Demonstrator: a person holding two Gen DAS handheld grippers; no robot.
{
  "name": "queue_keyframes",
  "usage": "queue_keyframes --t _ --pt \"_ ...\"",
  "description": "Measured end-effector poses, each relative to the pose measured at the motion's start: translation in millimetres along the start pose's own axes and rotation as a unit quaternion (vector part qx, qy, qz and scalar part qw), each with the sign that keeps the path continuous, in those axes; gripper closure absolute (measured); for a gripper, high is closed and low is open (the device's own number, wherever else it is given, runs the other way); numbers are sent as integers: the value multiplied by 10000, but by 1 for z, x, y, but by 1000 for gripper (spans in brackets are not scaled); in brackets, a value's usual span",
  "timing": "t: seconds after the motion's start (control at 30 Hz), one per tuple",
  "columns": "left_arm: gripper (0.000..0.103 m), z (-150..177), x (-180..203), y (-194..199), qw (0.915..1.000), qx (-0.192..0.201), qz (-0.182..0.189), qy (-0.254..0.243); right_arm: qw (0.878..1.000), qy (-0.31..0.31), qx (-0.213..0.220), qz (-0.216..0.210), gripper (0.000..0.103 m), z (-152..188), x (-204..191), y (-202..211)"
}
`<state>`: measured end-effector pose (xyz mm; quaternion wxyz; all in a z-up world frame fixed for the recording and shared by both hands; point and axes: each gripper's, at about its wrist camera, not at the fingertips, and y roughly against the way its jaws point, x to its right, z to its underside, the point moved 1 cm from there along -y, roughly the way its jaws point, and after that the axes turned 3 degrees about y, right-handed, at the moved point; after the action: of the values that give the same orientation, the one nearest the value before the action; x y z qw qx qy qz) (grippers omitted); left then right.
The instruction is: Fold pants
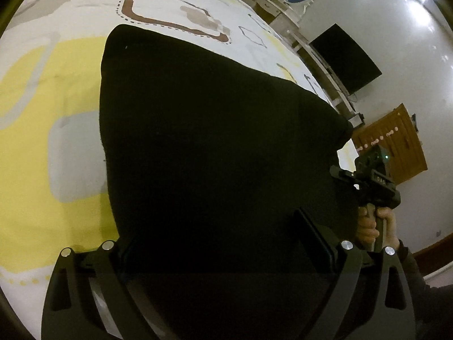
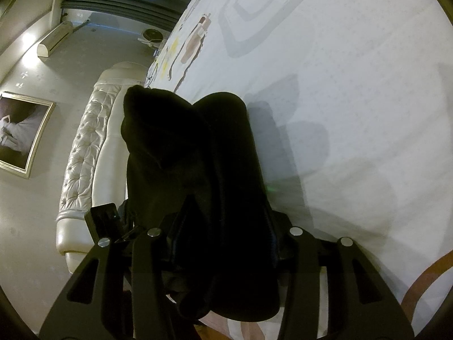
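Note:
The black pants (image 1: pixel 215 130) lie as a broad folded panel on the patterned bed sheet (image 1: pixel 42 113). My left gripper (image 1: pixel 218 235) hangs over their near part with its jaws spread wide; dark cloth lies between them and no pad visibly presses on it. At the panel's right corner a person's hand (image 1: pixel 376 226) holds my right gripper (image 1: pixel 344 167). In the right wrist view the pants (image 2: pixel 198 141) bunch up thickly between that gripper's fingers, and the right gripper (image 2: pixel 226 206) is shut on this fold, lifted slightly off the sheet (image 2: pixel 354 99).
A black screen (image 1: pixel 345 56) hangs on the wall and a wooden door (image 1: pixel 396 144) stands beyond the bed's far side. A tufted cream headboard (image 2: pixel 85 147), a framed picture (image 2: pixel 22 133) and an air conditioner (image 2: pixel 53 39) show to the left.

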<state>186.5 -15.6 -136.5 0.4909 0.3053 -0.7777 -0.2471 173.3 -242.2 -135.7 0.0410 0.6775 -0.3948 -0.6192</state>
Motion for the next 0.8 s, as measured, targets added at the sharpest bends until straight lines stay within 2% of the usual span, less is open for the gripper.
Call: queue_keyframes --t 0.17,0.27,0.33,0.37,0.43,0.53,0.67,0.8 --pt "10 -1 0 0 10000 63 -20 -18 10000 -1 -10 3 58 -1 0 0" --pt "12 3 6 0 9997 100 -195 -133 10000 4 -7 -1 58 0 1 0" --pt "24 3 9 0 9989 110 -381 -244 10000 26 -10 19 56 0 0 -1" --pt "28 2 8 2 9989 118 -373 -247 10000 48 -13 37 55 0 -1 -2" --pt "47 0 3 7 9994 149 -270 -148 9999 87 -21 74 54 0 -2 -3" --pt "63 -3 1 12 9996 168 -201 -103 9999 123 -27 108 54 0 -3 -4" --pt "67 -3 8 12 9987 237 -373 -238 9998 164 -16 138 54 2 -5 -4" --pt "67 -2 12 11 9977 317 -513 -311 9996 236 48 162 63 5 -9 -3"
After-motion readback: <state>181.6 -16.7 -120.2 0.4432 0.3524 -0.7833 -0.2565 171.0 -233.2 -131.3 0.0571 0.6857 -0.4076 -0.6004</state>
